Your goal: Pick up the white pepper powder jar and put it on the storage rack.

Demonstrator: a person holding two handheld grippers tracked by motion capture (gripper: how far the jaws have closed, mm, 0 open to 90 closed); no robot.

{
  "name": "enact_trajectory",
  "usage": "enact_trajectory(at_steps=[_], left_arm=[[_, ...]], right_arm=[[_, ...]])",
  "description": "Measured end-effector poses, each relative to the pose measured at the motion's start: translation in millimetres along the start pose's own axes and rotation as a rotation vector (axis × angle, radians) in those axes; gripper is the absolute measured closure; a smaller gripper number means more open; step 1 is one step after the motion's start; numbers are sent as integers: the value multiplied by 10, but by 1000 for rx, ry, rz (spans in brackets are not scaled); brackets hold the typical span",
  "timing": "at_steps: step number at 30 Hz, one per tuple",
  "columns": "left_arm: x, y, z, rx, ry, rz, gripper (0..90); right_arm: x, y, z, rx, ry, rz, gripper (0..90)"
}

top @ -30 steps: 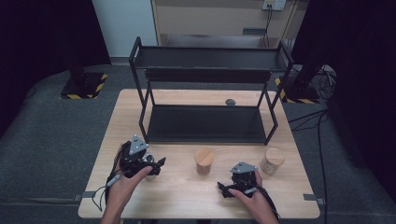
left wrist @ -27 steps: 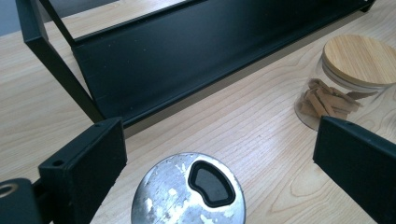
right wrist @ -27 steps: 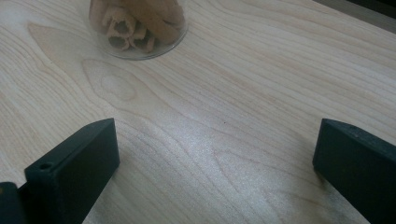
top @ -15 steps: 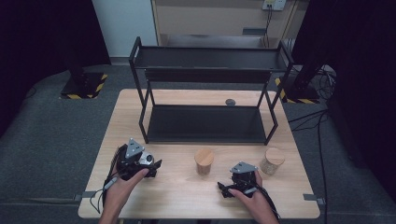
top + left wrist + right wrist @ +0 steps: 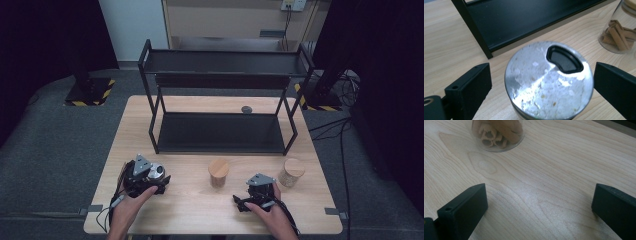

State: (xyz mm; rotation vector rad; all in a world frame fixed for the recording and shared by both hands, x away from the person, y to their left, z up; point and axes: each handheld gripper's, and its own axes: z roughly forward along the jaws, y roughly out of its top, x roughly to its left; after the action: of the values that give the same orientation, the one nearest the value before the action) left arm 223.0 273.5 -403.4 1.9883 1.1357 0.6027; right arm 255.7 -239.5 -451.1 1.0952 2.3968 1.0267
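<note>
Both tongs wide: left tongs straddle shaker, gaps each side; right tongs over bare table.

The high view looks forward and down from above the person's side, taking in the whole wooden table and the black two-tier shelf rack at its far half. The left gripper view sits close above a metal shaker lid, facing the rack's lower shelf. The right gripper view hangs low over bare tabletop. Both gripper views share the glass jar of cinnamon sticks, which the high view shows near the table's middle.
</note>
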Motion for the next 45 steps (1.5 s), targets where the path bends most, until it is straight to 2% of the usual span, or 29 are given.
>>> enact_trajectory(at_steps=[5, 14, 22, 32, 37, 39, 41, 45], left_arm=[[-1, -73, 38, 7, 5, 0, 14], [-24, -235, 84, -24, 19, 8, 46], [-39, -317, 145, -24, 17, 4, 65], [-69, -397, 187, -38, 25, -5, 160], [-79, -435, 185, -53, 19, -3, 274], [-59, -438, 179, -55, 12, -20, 281], [-76, -432, 174, -52, 23, -24, 283], [-105, -405, 159, -46, 33, -17, 285]], right_arm=[[1, -1, 1, -1, 0, 0, 4], [0, 0, 0, 0, 0, 0, 4], [0, 0, 0, 0, 0, 0, 4], [0, 0, 0, 0, 0, 0, 4], [0, 0, 0, 0, 0, 0, 4], [1, -2, 1, -1, 0, 0, 4], [0, 0, 0, 0, 0, 0, 4], [1, -1, 1, -1, 0, 0, 4]])
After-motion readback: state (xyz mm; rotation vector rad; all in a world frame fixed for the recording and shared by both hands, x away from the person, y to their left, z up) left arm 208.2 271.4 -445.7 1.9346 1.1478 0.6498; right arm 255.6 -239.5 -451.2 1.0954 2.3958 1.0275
